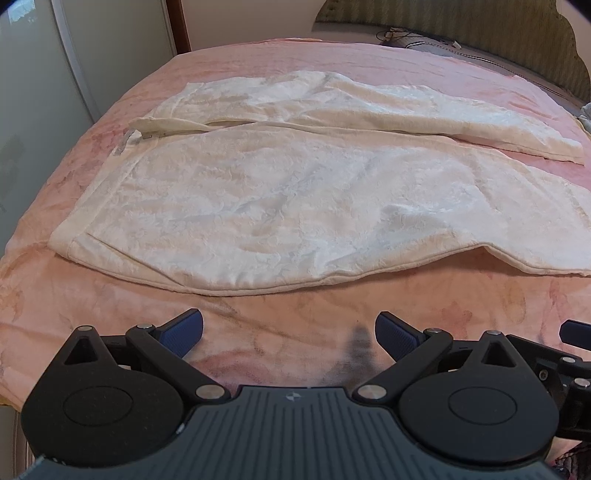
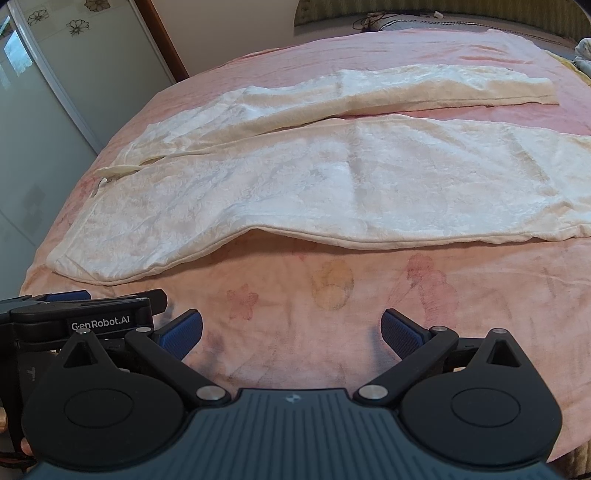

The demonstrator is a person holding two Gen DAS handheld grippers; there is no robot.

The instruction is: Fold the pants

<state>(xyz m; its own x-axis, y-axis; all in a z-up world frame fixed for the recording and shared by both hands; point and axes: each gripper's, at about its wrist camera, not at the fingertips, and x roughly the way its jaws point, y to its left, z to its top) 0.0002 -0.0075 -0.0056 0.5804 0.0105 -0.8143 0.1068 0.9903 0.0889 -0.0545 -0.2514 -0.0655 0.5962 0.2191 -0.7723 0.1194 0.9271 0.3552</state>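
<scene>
**White pants spread flat on the pink bed, both tools released**

A pair of white textured pants (image 1: 295, 192) lies spread out on a bed covered with a pink blanket (image 1: 295, 325) printed with faint flowers. The waistband sits toward the left side of the bed, with a small grey tag (image 1: 123, 142) at its edge, and the two legs run off to the right. The far leg (image 2: 424, 88) and the near leg (image 2: 369, 177) lie side by side, touching near the crotch and parting slightly toward the hems, where a strip of pink blanket shows between them. The near edge of the pants is lifted a little in a shallow fold that casts a shadow on the blanket.

The left tool (image 1: 289, 334) hovers low over the bare blanket just in front of the near edge of the pants, its blue-padded fingers (image 1: 184, 332) spread wide and holding nothing. The right tool (image 2: 291, 334) is likewise released, fingers apart and empty, over the blanket in front of the near leg. In the right wrist view the left tool appears at the lower left, just beside the right one.

Beyond the bed stand a pale wardrobe door (image 2: 44, 92) on the left and an upholstered headboard (image 1: 461, 26) at the far end, with a cable (image 1: 395, 35) lying in front of the headboard.
</scene>
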